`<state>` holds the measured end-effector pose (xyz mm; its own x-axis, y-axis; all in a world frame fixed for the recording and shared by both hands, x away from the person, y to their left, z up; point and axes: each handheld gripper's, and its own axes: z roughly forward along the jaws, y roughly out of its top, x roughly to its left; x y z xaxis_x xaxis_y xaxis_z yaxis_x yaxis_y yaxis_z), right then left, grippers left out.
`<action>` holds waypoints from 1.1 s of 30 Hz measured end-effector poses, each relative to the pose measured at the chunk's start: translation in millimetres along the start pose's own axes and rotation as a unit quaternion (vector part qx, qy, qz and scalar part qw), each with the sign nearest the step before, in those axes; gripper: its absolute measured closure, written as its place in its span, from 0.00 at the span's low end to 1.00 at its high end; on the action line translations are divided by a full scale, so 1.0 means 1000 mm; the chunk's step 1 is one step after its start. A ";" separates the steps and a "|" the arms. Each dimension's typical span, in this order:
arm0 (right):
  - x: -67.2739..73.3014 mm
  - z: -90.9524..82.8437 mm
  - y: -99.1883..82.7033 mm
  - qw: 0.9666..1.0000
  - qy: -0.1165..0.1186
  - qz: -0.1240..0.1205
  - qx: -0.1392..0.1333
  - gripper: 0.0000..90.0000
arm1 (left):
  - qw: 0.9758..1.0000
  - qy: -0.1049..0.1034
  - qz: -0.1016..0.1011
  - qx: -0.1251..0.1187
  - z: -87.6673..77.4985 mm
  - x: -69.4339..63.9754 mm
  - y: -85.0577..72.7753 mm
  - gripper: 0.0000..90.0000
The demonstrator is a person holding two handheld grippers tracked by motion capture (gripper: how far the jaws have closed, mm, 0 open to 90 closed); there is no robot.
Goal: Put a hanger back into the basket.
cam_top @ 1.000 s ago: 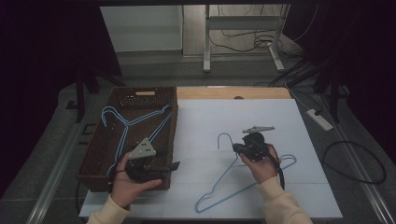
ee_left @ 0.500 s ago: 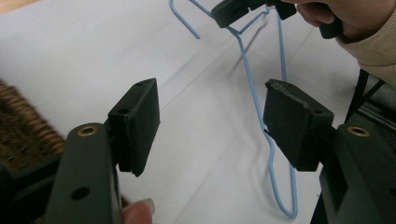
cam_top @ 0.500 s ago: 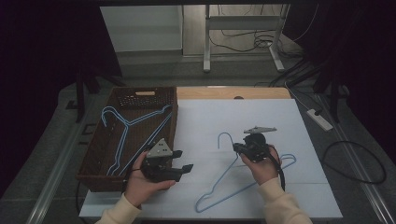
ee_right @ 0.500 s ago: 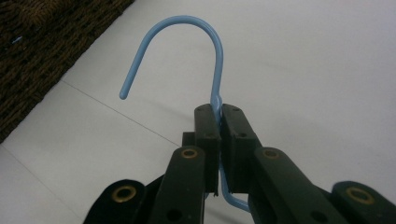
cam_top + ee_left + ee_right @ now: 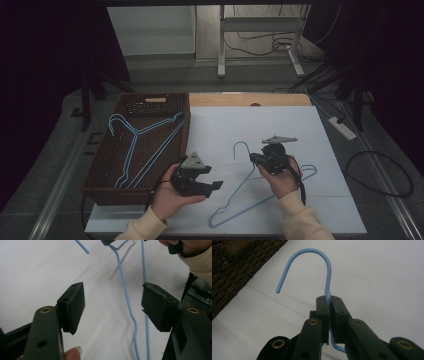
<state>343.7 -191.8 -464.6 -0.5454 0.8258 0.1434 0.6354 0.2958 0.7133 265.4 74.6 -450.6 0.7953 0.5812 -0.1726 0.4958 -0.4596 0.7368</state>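
From the high view, my left gripper point(image 5: 212, 185) has come away from the wicker basket point(image 5: 102, 172) and out over the white sheet point(image 5: 280, 125), drifting toward the blue hanger point(image 5: 260, 187) that lies there. My right gripper point(image 5: 256, 159) has kept its place at the hanger's neck, just below the hook. Another blue hanger point(image 5: 137, 145) lies in the basket (already put away, I take it).

In the left gripper view, my jaws stand wide apart with nothing between the pads point(image 5: 73, 306); the hanger's wire point(image 5: 127, 305) runs across the sheet ahead of them, apart from both.

In the right gripper view, my jaws are clamped on the hanger's neck, and the hook point(image 5: 312, 260) curls up free above them.

So I judge the left is arriving to take a shoulder of the hanger, readying a two-handed lift toward the basket.
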 end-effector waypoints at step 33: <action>0.001 -0.010 0.000 1.000 0.003 0.000 -0.026 0.96 | 0.995 -0.043 -0.021 0.083 0.092 -0.013 0.008 0.75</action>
<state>337.4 -196.0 -457.8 -0.5485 0.8230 0.1477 0.6064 0.2699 0.7480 291.3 1.1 -502.7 0.7961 0.5462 -0.2606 0.5739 -0.5447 0.6115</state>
